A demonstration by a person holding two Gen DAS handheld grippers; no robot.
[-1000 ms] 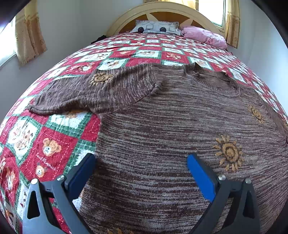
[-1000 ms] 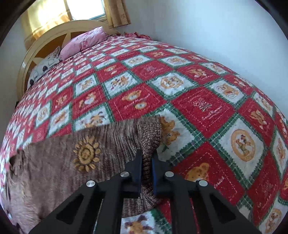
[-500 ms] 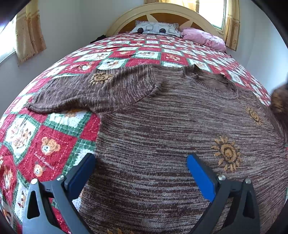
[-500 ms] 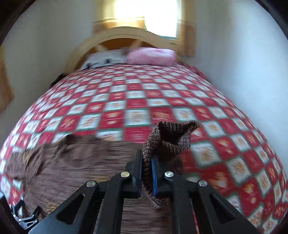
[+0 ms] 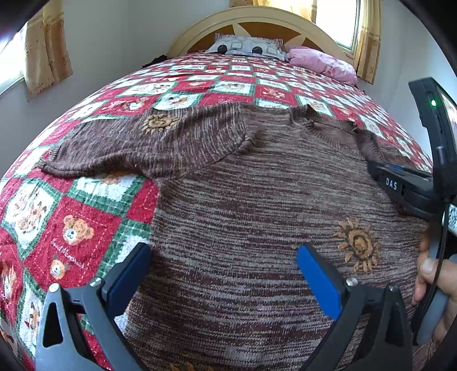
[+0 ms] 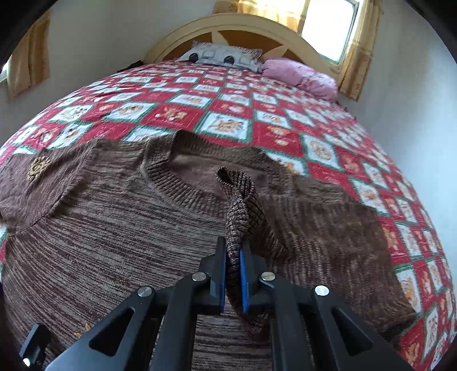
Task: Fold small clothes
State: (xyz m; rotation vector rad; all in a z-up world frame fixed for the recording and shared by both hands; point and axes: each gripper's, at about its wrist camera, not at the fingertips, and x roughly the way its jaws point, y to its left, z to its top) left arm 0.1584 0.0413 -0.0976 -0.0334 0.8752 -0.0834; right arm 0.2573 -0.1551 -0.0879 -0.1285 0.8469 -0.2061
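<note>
A brown knitted sweater (image 5: pixel 242 214) with sun motifs lies flat, front up, on the quilt. Its left sleeve (image 5: pixel 142 148) is spread out sideways. My left gripper (image 5: pixel 222 251) hovers open over the sweater's lower body with nothing between its blue pads. My right gripper (image 6: pixel 232 245) grips the other sleeve's cuff (image 6: pixel 237 194), lifted over the chest just below the neckline (image 6: pixel 177 182); its jaws are opening slightly, the cuff still between the pads. That sleeve (image 6: pixel 328 228) trails back to the right shoulder. The right gripper's body (image 5: pixel 400 182) and the hand holding it (image 5: pixel 431 271) show at the left view's right edge.
A red, white and green teddy-bear quilt (image 5: pixel 71 228) covers the bed. A patterned pillow (image 6: pixel 220 55) and a pink pillow (image 6: pixel 300 74) lie against the cream headboard (image 6: pixel 242 25). Walls stand close on both sides, with curtained windows.
My right gripper has carried the sleeve cuff from the quilt at the right across onto the sweater's chest and rolled level. It has entered the left view. My left gripper stayed put.
</note>
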